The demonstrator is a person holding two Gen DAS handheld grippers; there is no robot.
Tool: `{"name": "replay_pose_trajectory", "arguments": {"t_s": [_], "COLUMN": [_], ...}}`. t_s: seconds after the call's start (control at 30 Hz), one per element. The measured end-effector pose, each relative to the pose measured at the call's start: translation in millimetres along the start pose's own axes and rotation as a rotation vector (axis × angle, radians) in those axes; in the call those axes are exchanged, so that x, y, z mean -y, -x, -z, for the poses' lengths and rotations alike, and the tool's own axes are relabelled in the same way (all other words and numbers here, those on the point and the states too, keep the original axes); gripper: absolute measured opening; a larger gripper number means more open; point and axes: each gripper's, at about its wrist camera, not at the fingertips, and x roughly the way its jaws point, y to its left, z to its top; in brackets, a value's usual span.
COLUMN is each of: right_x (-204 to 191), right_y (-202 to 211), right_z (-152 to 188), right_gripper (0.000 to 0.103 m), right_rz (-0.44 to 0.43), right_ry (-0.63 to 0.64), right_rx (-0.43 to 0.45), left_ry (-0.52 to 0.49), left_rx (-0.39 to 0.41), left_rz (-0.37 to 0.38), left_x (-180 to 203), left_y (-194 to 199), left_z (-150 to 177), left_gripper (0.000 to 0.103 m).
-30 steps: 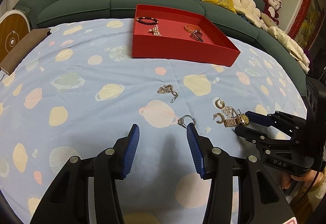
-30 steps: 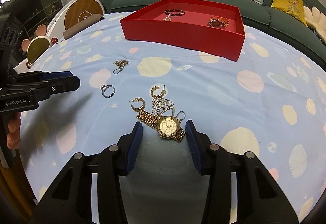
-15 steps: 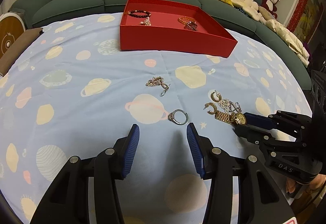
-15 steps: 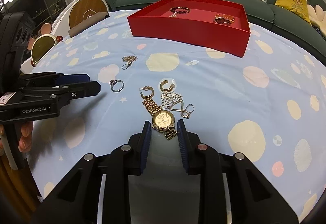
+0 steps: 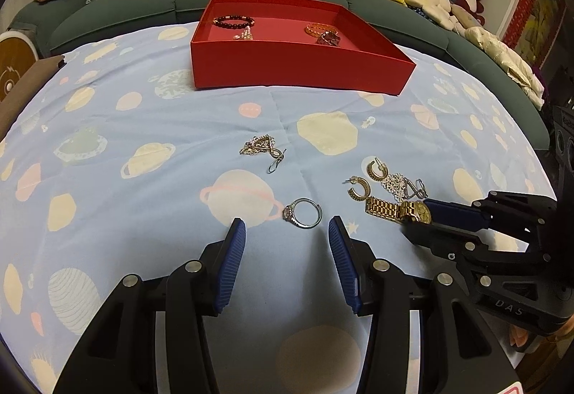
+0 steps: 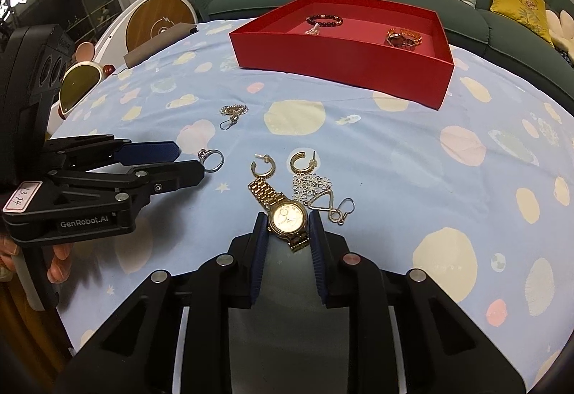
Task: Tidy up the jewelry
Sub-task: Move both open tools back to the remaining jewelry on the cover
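A gold watch (image 6: 287,217) lies on the blue planet-print cloth, its face between the blue pads of my right gripper (image 6: 288,223), which has closed onto it. It also shows in the left wrist view (image 5: 398,210). My left gripper (image 5: 287,236) is open, just short of a silver ring (image 5: 303,213). Two gold hoop earrings (image 6: 263,168), a silver filigree piece (image 6: 310,183) and a small chain pendant (image 5: 260,146) lie loose on the cloth. The red tray (image 5: 297,62) at the far side holds a dark bead bracelet (image 5: 233,22) and an orange bracelet (image 5: 321,30).
A green sofa (image 5: 125,3) with yellow and grey cushions curves behind the table. A round wooden-faced device (image 6: 158,24) and a brown pad (image 6: 158,42) sit at the table's left edge. Plush toys lie on the sofa.
My right gripper has narrowed around the watch face. My left gripper has moved forward so the silver ring sits just ahead of its open fingers.
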Motion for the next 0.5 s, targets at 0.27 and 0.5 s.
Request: {"name": "replay_pose_trajectory", "arguments": {"t_s": [0.27, 0.5], "right_x": [-8, -12], "right_y": [3, 1], "right_z": [7, 4], "right_gripper": [0.028, 0.024], "right_rz": [-0.023, -0.005], "right_ry": [-0.015, 0.006], "right_rx": [-0.026, -0.013], "left_ry": [-0.005, -0.057], "left_rx": [0.02, 0.048], "left_rz": [0.001, 0.002], "left_x": [2, 12], "left_y": [-5, -9], "left_z": [-4, -5], "left_gripper": [0.046, 0.043]}}
